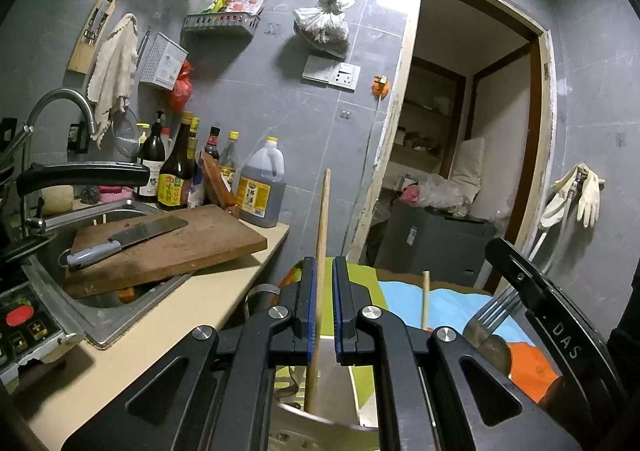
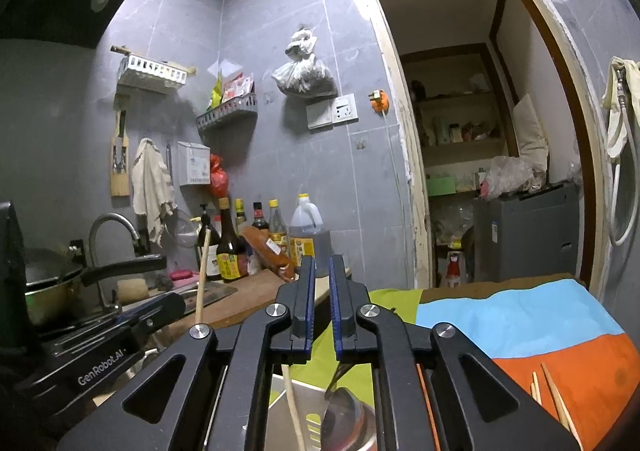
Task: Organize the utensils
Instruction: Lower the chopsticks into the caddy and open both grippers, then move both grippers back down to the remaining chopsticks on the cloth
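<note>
In the left wrist view my left gripper (image 1: 324, 271) stands partly open around an upright wooden chopstick (image 1: 321, 243); the stick rests against the left pad, with a gap to the right pad. Its lower end goes into a metal utensil holder (image 1: 320, 417) below. A second chopstick (image 1: 425, 301) and a fork (image 1: 494, 311) stand to the right, beside the other gripper's body (image 1: 540, 303). In the right wrist view my right gripper (image 2: 319, 271) is open a little and empty. Below it sit the holder (image 2: 292, 407), a chopstick (image 2: 294, 411) and a spoon (image 2: 340, 407). Loose chopsticks (image 2: 554, 395) lie on the orange cloth.
A colourful cloth (image 2: 520, 323) covers the table. To the left are a sink (image 1: 120, 311) with a cutting board (image 1: 168, 243) and cleaver (image 1: 128, 237), bottles (image 1: 260, 187), a tap (image 1: 64, 103) and a wok (image 2: 48, 275). A doorway (image 2: 480, 131) opens behind.
</note>
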`<state>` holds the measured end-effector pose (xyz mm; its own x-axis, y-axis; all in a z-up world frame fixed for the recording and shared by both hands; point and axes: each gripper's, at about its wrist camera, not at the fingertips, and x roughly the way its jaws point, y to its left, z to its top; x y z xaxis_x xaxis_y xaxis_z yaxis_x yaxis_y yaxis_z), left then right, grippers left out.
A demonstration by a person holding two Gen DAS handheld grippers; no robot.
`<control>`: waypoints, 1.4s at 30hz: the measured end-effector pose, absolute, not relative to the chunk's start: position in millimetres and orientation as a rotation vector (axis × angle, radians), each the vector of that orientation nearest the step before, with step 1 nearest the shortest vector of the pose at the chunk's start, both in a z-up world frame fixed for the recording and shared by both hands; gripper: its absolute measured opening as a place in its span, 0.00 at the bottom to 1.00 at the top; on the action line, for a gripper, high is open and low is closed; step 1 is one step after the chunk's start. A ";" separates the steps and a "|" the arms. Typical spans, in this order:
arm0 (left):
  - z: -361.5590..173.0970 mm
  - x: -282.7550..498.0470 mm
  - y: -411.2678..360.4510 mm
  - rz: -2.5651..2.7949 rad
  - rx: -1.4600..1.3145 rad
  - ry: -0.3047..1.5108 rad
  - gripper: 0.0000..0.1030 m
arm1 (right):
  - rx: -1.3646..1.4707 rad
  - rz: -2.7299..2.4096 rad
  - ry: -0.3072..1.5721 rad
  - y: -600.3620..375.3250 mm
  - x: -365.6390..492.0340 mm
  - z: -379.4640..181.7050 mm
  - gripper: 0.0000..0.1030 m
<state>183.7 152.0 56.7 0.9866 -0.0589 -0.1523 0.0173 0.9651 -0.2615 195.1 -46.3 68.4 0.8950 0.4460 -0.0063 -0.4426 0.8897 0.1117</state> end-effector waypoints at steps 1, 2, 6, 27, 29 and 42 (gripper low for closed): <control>58.2 182.6 151.5 -0.041 -0.264 0.159 0.05 | 0.109 0.462 0.030 -47.9 194.3 70.3 0.08; 59.9 181.3 151.0 -0.043 -0.264 0.159 0.05 | 0.110 0.461 0.027 -50.7 192.8 72.6 0.11; 69.5 176.8 145.3 -0.058 -0.262 0.157 0.07 | 0.110 0.454 0.011 -65.3 188.2 81.2 0.24; 97.7 168.8 37.6 -0.229 -0.161 0.188 0.52 | 0.031 0.281 0.001 -202.5 158.3 106.8 0.85; 95.7 168.8 28.2 -0.248 -0.153 0.192 0.57 | 0.030 0.265 0.004 -213.4 156.8 105.5 0.95; 73.5 178.6 -46.8 -0.373 -0.071 0.291 0.77 | 0.065 0.179 0.099 -284.3 159.3 81.9 1.00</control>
<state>178.6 -46.8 73.5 0.8904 -0.3687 -0.2669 0.3485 0.9294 -0.1211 159.3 -284.3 81.9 0.9792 0.1808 -0.0920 -0.1744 0.9820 0.0731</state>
